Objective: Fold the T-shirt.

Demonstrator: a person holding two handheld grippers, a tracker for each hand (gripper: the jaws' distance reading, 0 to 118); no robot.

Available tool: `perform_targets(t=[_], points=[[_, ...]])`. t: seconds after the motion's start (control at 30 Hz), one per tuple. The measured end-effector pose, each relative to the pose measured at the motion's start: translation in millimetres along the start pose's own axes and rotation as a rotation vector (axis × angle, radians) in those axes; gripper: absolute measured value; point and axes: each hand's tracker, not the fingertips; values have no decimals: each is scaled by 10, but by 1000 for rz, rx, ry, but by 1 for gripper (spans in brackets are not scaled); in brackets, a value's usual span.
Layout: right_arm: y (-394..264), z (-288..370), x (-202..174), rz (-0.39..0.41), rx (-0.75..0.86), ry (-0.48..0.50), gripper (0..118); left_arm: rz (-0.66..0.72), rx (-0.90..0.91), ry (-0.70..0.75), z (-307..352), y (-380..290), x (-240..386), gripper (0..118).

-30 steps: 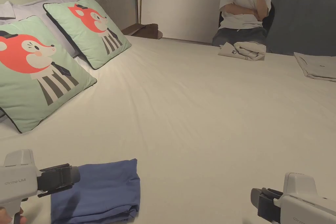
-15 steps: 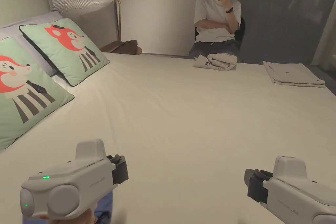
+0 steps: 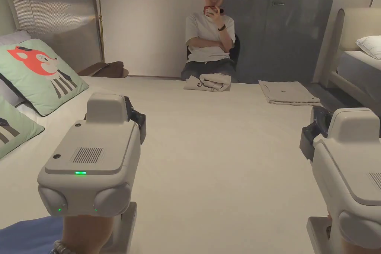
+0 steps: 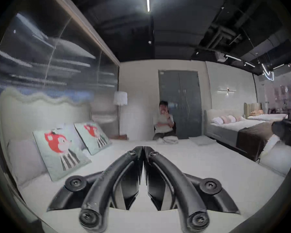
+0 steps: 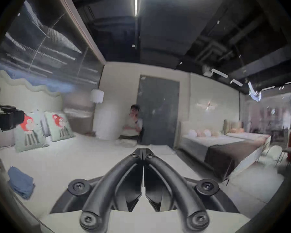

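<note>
Both grippers, left gripper [image 4: 143,150] and right gripper [image 5: 142,151], were closed, empty. Folded blue T-shirt [image 5: 20,180] looked soft, light; best pinched at an edge.

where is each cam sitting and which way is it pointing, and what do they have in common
Head view: on the person's head, looking down the bed at a seated person; the left gripper, right gripper and a forearm show.
Left gripper view: on the left gripper, low over the bed, facing the same way; its jaws are together.
Right gripper view: on the right gripper, same heading; jaws together, the folded blue T-shirt at lower left.
Shared: all three show the fox pillows and the seated person.
</note>
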Motion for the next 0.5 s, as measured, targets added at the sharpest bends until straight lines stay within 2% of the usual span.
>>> perform_targets(t=[0.27,0.5], points=[[14,14,134,-14,-11,-25,0,3,11,-7,23,22,23,0],[-7,2,109,-21,-38,5,0,5,0,-22,11,21,20,0]])
